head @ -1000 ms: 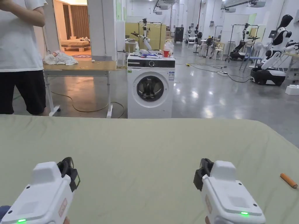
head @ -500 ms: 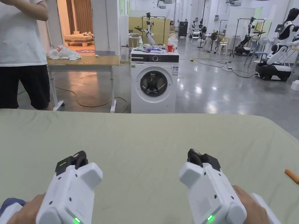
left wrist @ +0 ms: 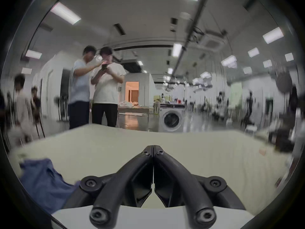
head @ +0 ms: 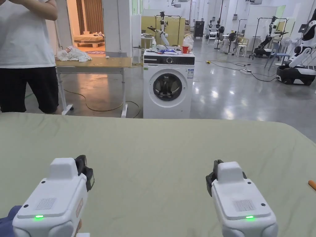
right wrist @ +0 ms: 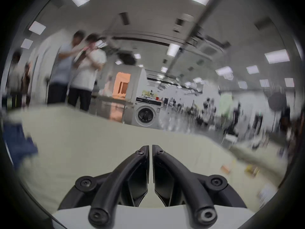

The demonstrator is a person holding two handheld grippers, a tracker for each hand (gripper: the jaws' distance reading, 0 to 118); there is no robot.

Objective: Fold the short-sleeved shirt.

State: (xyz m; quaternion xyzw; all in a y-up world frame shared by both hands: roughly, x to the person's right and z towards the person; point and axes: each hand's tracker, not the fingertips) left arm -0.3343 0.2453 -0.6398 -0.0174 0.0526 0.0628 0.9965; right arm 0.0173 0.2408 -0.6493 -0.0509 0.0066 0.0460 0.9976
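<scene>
1. One pale green cloth-covered table [head: 160, 145] spans the lower half of the head view, bare in its middle.
2. One white front-loading washing machine [head: 168, 88] stands beyond the table's far edge, at upper centre.
3. One crumpled blue fabric shirt [left wrist: 44, 181] lies at the lower left of the left gripper view, on the table; its long axis cannot be told from the heap. A blue sliver shows at the bottom-left corner of the head view.
4. Two white handheld grippers sit low in the head view: the left gripper [head: 85, 169] at lower left, the right gripper [head: 213, 177] at lower right, both pointing towards the far edge.
5. The left gripper's jaws meet at the tips, gripping nothing; the right gripper's jaws stand almost together with a thin gap, also empty.
6. The shirt lies to the left of both grippers, with the left gripper nearer, so that hand likely reaches first.
7. One small orange cylindrical object [head: 312, 184] rests at the right edge.
</scene>
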